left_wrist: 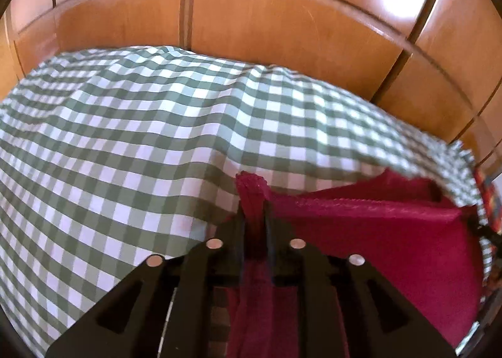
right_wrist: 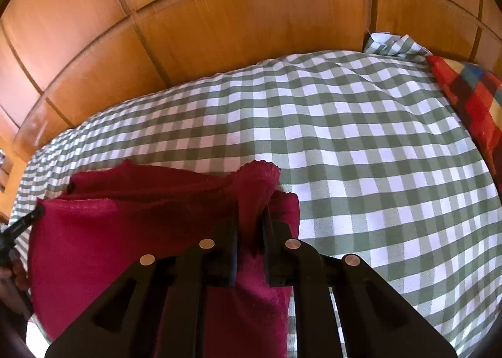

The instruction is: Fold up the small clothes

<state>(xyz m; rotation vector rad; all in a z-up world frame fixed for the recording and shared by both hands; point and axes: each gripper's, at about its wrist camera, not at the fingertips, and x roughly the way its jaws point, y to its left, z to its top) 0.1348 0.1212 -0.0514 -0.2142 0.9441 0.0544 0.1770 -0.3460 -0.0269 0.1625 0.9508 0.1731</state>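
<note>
A dark red cloth [left_wrist: 360, 226] hangs stretched between both grippers above a green-and-white checked bedcover [left_wrist: 125, 138]. My left gripper [left_wrist: 254, 210] is shut on one bunched corner, which sticks up between its black fingers. In the right wrist view the same red cloth [right_wrist: 125, 232] sags to the left, and my right gripper [right_wrist: 251, 216] is shut on its other corner, a frilly fold poking out above the fingers. The left gripper's black tip [right_wrist: 22, 226] shows at the cloth's far left edge. The cloth's lower part is hidden behind the gripper bodies.
The checked bedcover [right_wrist: 360, 154] fills the middle of both views, with soft wrinkles. Orange-brown wooden wardrobe panels [right_wrist: 235, 28] stand right behind the bed. A red, yellow and blue patterned pillow [right_wrist: 470, 100] lies at the right end of the bed.
</note>
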